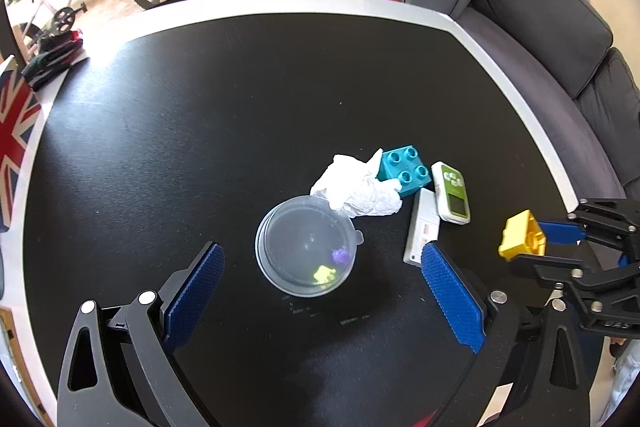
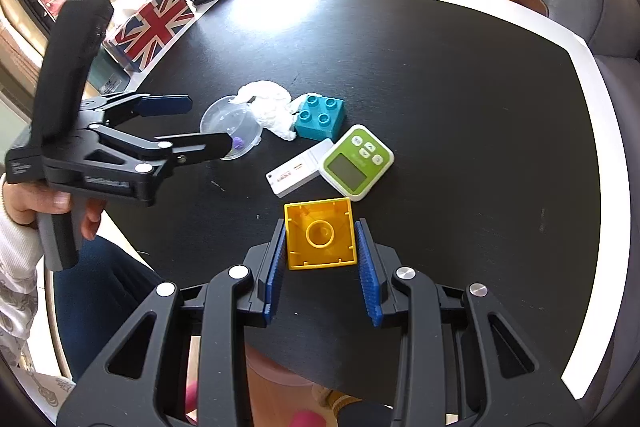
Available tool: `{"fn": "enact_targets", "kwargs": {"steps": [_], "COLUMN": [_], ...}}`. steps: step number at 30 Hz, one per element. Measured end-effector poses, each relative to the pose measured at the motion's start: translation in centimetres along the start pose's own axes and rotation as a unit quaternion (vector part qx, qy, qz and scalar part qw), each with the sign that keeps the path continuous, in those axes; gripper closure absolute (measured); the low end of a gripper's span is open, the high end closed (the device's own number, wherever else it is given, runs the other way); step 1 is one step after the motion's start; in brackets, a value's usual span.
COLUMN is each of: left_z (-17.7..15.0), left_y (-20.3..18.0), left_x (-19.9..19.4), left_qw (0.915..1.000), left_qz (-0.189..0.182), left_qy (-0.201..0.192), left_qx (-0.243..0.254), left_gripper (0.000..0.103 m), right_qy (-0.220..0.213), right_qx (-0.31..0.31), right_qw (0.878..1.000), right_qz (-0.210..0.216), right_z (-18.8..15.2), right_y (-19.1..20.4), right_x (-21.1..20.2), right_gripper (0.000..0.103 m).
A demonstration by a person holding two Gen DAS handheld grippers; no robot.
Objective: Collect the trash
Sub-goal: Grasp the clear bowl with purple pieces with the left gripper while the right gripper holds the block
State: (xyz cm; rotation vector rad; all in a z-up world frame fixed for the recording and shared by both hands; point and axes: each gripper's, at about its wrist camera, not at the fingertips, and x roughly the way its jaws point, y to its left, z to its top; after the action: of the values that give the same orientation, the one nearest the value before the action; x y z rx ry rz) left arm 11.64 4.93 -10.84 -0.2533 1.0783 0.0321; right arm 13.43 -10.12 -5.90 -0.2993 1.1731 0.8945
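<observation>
Your crumpled white tissue (image 1: pixel 358 189) rests against the teal block (image 1: pixel 405 169), overlapping the clear lid (image 1: pixel 306 247); it looks light and soft, so pinch its bunched middle. Your left gripper (image 1: pixel 320 291) gapes empty over the lid, while your right gripper (image 2: pixel 322 259) clamps the yellow block (image 2: pixel 321 233).

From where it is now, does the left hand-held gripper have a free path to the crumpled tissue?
Probably yes. The left hand-held gripper is open above the clear tub, and the crumpled tissue lies just beyond, leaning on the tub's rim.

Bare tabletop (image 1: pixel 200 131) beyond central clutter
</observation>
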Motion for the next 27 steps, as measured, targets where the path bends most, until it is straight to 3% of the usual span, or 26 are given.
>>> {"fn": "enact_targets", "kwargs": {"steps": [6, 8, 11, 14, 27], "left_z": [0.2, 0.2, 0.1, 0.2, 0.0], "left_y": [0.2, 0.1, -0.1, 0.0, -0.4], "left_x": [1.2, 1.7, 2.0, 1.8, 0.6], "left_qw": [0.9999, 0.9998, 0.9996, 0.9996, 0.9997], "left_qz": [0.007, 0.005, 0.013, 0.016, 0.007], "left_qy": [0.009, 0.017, 0.019, 0.017, 0.009], "left_qx": [0.001, 0.004, 0.015, 0.016, 0.023], "left_gripper": [0.010, 0.024, 0.030, 0.046, 0.047], "right_qy": [0.002, 0.002, 0.001, 0.001, -0.003], "right_qx": [0.005, 0.006, 0.009, 0.010, 0.011], "right_qw": [1.000, 1.000, 1.000, 1.000, 1.000], "right_qz": [0.001, 0.002, 0.003, 0.004, 0.003], "right_z": [0.0, 0.0, 0.0, -0.1, -0.2], "right_y": [-0.6, -0.7, -0.9, -1.0, -0.9], "right_x": [0.2, 0.3, 0.3, 0.4, 0.3], "right_gripper": [0.070, 0.070, 0.070, 0.070, 0.070]}}
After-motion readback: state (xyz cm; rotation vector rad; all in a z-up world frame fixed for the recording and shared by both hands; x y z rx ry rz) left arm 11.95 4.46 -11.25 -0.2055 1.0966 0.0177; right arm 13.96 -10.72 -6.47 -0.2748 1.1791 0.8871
